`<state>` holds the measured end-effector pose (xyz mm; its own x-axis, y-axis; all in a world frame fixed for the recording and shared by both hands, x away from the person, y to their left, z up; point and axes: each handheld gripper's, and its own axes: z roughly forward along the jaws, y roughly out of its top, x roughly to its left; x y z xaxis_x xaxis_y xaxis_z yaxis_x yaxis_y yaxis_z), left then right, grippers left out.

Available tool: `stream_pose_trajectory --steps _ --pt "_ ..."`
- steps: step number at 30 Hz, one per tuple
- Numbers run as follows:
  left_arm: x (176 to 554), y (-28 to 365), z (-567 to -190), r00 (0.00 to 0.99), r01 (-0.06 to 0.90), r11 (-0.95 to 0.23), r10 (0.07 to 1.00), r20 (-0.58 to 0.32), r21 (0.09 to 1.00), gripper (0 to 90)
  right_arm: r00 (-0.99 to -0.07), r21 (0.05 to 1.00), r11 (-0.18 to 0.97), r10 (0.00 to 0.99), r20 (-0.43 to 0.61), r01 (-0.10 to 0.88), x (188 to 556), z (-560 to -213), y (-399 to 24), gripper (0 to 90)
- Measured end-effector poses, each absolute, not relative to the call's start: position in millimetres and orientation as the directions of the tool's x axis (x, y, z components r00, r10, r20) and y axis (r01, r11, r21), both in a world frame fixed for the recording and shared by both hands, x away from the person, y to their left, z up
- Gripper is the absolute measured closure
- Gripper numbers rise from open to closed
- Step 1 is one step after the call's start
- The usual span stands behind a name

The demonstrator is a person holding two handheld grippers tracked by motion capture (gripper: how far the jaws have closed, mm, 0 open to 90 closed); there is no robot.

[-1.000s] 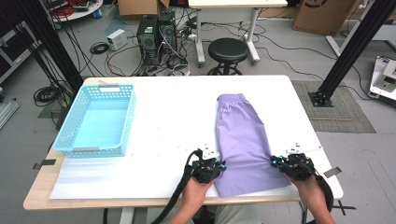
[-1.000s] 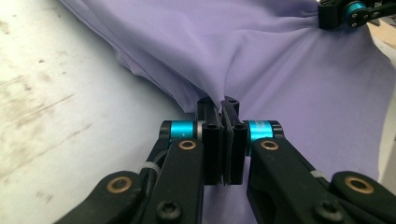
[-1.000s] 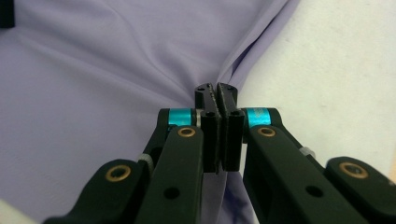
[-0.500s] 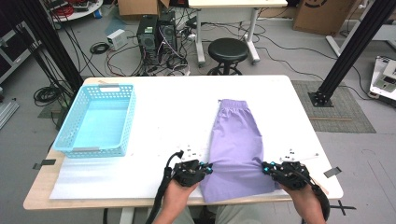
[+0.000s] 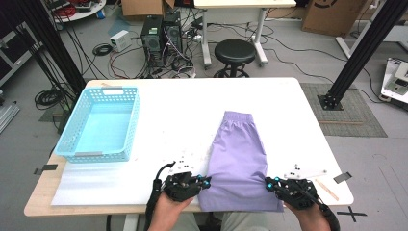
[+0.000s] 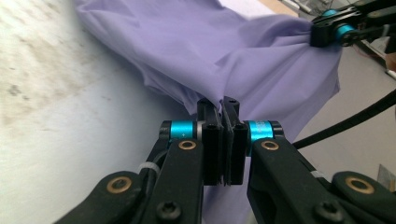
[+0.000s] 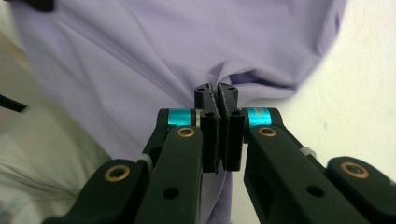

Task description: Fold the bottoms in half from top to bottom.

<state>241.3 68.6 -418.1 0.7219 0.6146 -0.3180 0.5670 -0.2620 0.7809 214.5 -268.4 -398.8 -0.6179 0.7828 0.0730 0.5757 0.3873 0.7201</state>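
Blue basket (image 5: 100,122) sits far left on desk (image 5: 183,106), prob. where shorts end up. Left hand-held gripper (image 5: 204,182) & right hand-held gripper (image 5: 269,182) each clamp a near corner of purple shorts (image 5: 239,159), keeping the hem taut, w/ hem over desk's near edge.

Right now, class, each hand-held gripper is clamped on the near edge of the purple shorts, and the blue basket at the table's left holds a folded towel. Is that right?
Not quite. The blue basket holds nothing, as the high view shows. The rest stands: the left hand-held gripper and the right hand-held gripper are each clamped on the near edge of the purple shorts.
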Motion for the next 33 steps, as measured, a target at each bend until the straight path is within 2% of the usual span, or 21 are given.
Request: stream_pose_trajectory --steps 2,4,5,7,8,10,14,20,24,26,27,28,29,33 --pt "243 62 -422 0.727 0.563 -0.284 0.617 -0.302 0.777 86.5 -0.601 0.698 0.389 0.796 0.074 0.601 218 -407 -272 88.2" --pt "247 59 -423 0.72 0.559 -0.284 0.632 -0.286 0.779 75.8 -0.591 0.693 0.388 0.803 0.069 0.608 220 -413 -275 86.4" --pt "250 60 -424 0.716 0.557 -0.28 0.639 -0.281 0.782 71.5 -0.589 0.69 0.388 0.805 0.071 0.612 220 -414 -277 83.6" --pt "257 63 -423 0.686 0.556 -0.241 0.673 -0.276 0.795 59.1 -0.583 0.685 0.372 0.807 0.095 0.627 221 -415 -280 72.4" --pt "260 65 -423 0.674 0.556 -0.226 0.686 -0.274 0.8 56.8 -0.579 0.691 0.366 0.81 0.094 0.624 221 -415 -282 70.2" --pt "269 67 -423 0.651 0.563 -0.201 0.705 -0.281 0.801 53.8 -0.565 0.707 0.342 0.819 0.098 0.619 222 -413 -286 61.5" --pt "293 61 -427 0.627 0.578 -0.195 0.728 -0.278 0.792 51.3 -0.529 0.739 0.299 0.844 0.091 0.603 230 -409 -292 57.6" --pt "325 41 -442 0.6 0.63 -0.23 0.75 -0.277 0.742 49.2 -0.484 0.731 0.277 0.871 0.083 0.624 270 -423 -294 54.7" --pt "334 29 -447 0.612 0.631 -0.253 0.743 -0.27 0.733 50.5 -0.476 0.711 0.27 0.873 0.103 0.65 303 -439 -289 53.8" --pt "334 23 -448 0.628 0.605 -0.291 0.747 -0.219 0.741 62.1 -0.481 0.699 0.264 0.867 0.131 0.665 317 -444 -284 55.7" --pt "334 20 -447 0.638 0.575 -0.332 0.754 -0.156 0.748 71.1 -0.488 0.69 0.285 0.865 0.114 0.666 323 -447 -281 62.9" --pt "335 20 -447 0.638 0.576 -0.339 0.756 -0.15 0.744 82.1 -0.498 0.695 0.313 0.864 0.075 0.647 327 -446 -278 74.5" --pt "337 20 -447 0.635 0.589 -0.323 0.753 -0.176 0.74 87.1 -0.514 0.689 0.313 0.852 0.1 0.654 331 -445 -278 85.8" --pt "349 22 -445 0.595 0.601 -0.247 0.774 -0.218 0.76 87.9 -0.523 0.684 0.362 0.852 0.032 0.633 345 -440 -269 89.1"
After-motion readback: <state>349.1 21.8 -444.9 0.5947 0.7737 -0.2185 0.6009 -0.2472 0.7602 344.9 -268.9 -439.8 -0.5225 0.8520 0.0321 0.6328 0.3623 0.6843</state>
